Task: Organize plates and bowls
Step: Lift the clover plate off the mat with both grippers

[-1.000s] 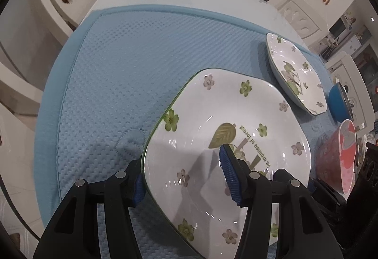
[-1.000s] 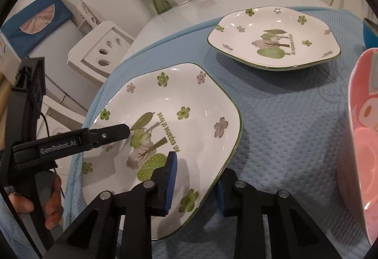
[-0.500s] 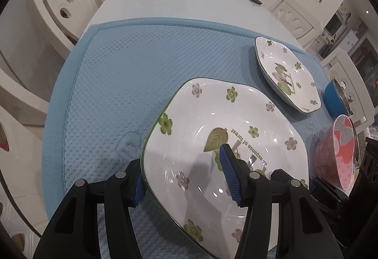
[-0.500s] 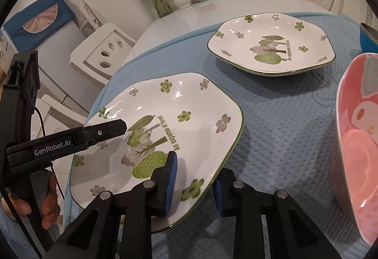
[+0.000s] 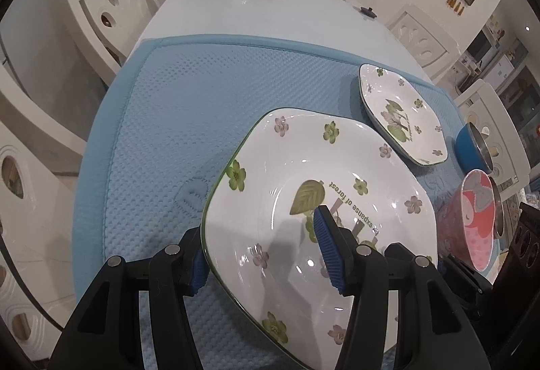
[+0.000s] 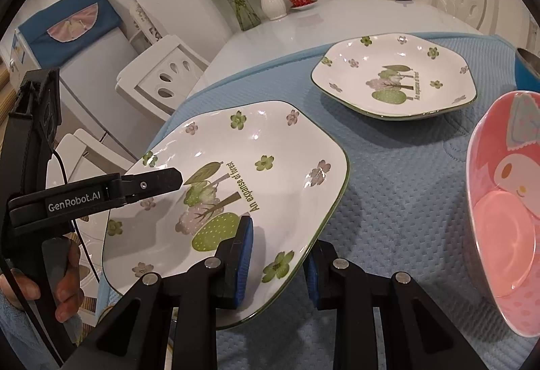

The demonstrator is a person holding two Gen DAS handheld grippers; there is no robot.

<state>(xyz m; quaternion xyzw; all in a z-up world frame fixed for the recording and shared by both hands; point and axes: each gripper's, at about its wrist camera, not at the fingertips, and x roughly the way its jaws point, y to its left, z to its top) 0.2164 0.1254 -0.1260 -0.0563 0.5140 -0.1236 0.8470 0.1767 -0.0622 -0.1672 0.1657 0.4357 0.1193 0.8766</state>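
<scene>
The near plate (image 6: 243, 188), white with a green rim, flower prints and a tree motif, occupies the lower centre of both wrist views and sits tilted above the blue quilted mat (image 5: 189, 120). The right hand-held gripper (image 6: 275, 263) is closed on the plate's near rim in the lower centre of its frame: one blue pad lies on the upper face, the other under the edge. The left hand-held gripper (image 5: 260, 252) stands about half open across the plate's opposite edge, one blue pad over the inner face and the other outside the rim; whether the pads press cannot be told. In the right wrist view that gripper enters from the left of the frame, its handle held by a person's hand (image 6: 65, 279). A second plate (image 6: 393, 76) of matching pattern lies flat on the mat in the upper right of the frame, well apart. A pink bowl (image 6: 503, 211) stands at the right edge, with a blue bowl (image 5: 470, 142) beyond it. The mat covers a white desk (image 5: 270, 12).
</scene>
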